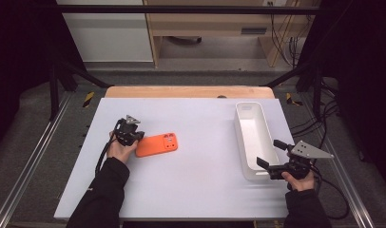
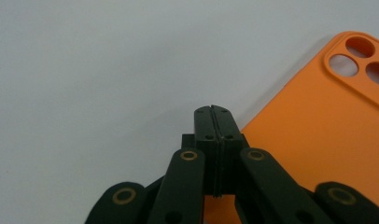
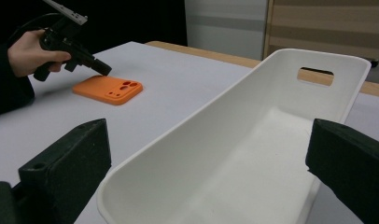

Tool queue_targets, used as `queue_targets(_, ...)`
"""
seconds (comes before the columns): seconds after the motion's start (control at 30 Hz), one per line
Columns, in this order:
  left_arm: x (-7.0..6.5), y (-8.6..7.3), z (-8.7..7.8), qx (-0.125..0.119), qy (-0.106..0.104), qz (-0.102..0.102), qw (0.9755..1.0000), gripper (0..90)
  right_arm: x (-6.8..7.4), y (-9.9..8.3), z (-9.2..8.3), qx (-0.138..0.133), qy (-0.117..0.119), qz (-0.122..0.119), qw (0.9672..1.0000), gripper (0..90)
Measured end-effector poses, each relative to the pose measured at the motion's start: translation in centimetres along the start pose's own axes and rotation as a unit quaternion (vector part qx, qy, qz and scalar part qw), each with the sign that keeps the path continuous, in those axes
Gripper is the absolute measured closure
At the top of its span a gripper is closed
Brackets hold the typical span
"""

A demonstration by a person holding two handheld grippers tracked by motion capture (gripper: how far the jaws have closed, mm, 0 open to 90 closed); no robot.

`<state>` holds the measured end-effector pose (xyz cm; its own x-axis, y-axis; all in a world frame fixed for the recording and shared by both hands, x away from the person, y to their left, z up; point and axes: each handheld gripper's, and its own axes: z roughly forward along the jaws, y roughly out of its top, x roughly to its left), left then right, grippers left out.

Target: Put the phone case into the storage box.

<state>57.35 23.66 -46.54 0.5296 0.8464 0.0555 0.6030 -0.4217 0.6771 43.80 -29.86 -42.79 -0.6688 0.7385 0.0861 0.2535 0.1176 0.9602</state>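
High view: left claw [image 1: 138, 136], at the table's [image 1: 196, 190] left half, touches the near-left end of an orange phone case [image 1: 157, 144] lying flat. Right claw [image 1: 271, 154], jaws wide apart, straddles the near end of a white bin [image 1: 254, 137] along the right edge.

Left gripper view: jaws pressed together, empty, tip beside the case [image 2: 318, 140].

Right gripper view: jaws apart either side of the bin [image 3: 253, 154], holding nothing.
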Motion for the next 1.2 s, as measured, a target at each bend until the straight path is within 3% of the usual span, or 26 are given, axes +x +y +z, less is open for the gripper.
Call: queue_targets(1.2,-2.4,-2.6,-2.6,0.003,-0.028,0.026,0.9993,90.0,0.1,0.1,-0.1,-0.003,0.003,-0.004,1.0000,0.5)
